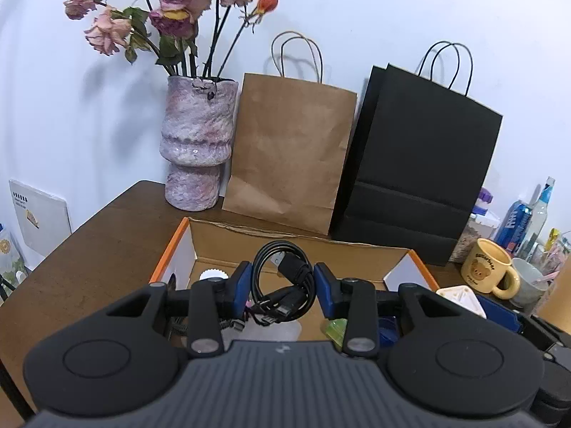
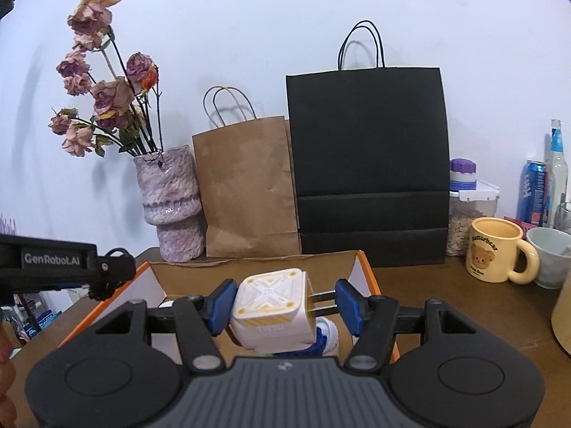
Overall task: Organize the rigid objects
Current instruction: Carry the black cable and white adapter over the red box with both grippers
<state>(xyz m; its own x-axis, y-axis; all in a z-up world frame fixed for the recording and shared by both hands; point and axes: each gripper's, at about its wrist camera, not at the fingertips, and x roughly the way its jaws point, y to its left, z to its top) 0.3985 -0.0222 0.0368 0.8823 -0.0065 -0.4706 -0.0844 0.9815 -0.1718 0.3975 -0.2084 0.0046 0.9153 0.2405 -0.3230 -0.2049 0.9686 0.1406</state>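
This looks like somebody's home, a lived-in corner where a brown wooden tabletop (image 2: 446, 285) is pushed against a plain white wall. A mottled pink vase (image 1: 196, 149) of dried roses (image 1: 178, 7) stands at the back beside a brown paper bag (image 1: 289, 149) and a black paper bag (image 1: 421, 164), the kind kept after shopping. To the right sit a yellow bear mug (image 2: 496, 255), a pale cup (image 2: 551, 256), a drinks can (image 2: 533, 192), a bottle (image 2: 556, 171) and a clear tub of food (image 2: 471, 210), ordinary household clutter.
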